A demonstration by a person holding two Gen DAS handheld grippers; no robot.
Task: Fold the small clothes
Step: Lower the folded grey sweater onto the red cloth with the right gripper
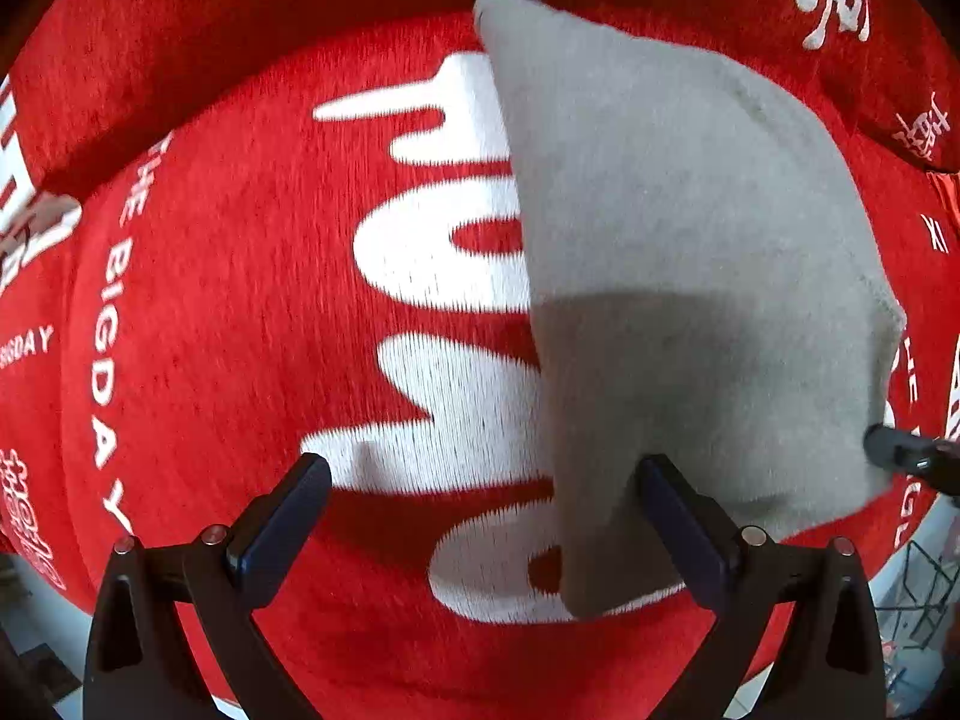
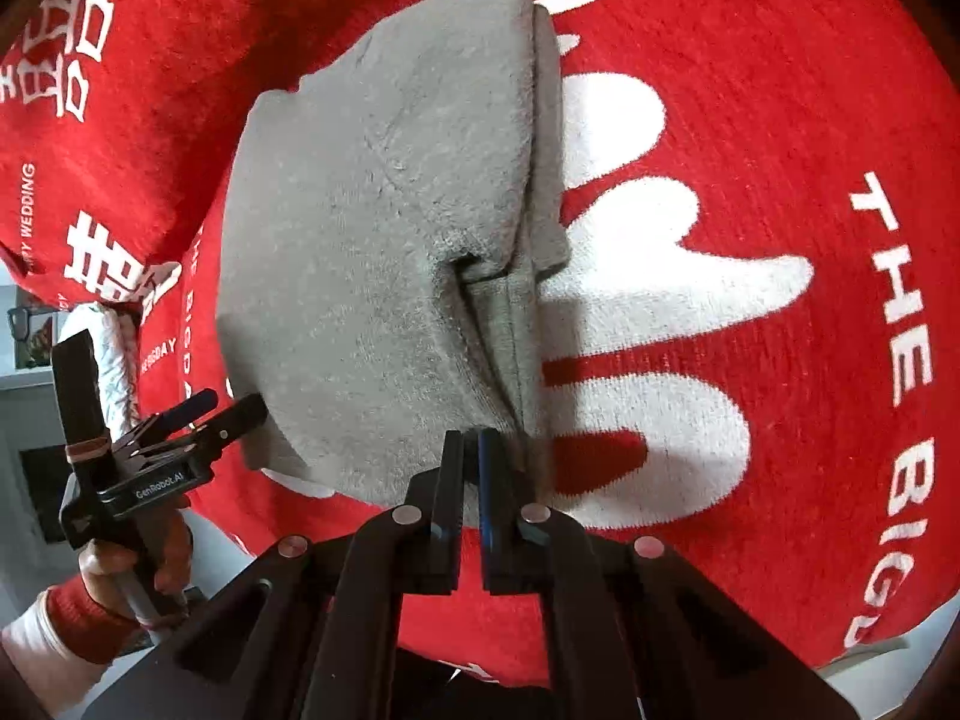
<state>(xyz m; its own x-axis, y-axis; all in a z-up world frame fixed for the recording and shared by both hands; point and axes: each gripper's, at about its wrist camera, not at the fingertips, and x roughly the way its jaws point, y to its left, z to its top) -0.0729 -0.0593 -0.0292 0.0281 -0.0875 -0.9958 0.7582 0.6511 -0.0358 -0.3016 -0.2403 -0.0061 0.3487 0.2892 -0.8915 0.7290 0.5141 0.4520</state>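
A small grey garment [image 1: 678,252] lies folded on the red blanket [image 1: 240,276]; it also shows in the right wrist view [image 2: 384,228]. My left gripper [image 1: 480,480] is open, its right finger [image 1: 678,510] against the garment's near corner, its left finger over the blanket. In the right wrist view the left gripper [image 2: 225,408] sits at the garment's left edge. My right gripper [image 2: 471,450] is shut on the garment's near edge, which is lifted. Its tip [image 1: 894,450] shows at the garment's right edge in the left wrist view.
The red blanket carries big white lettering [image 2: 900,324] and covers the whole work surface. A red cushion [image 1: 888,30] lies at the back. The person's hand [image 2: 126,564] holds the left gripper's handle. A pale floor [image 2: 24,420] shows past the blanket's edge.
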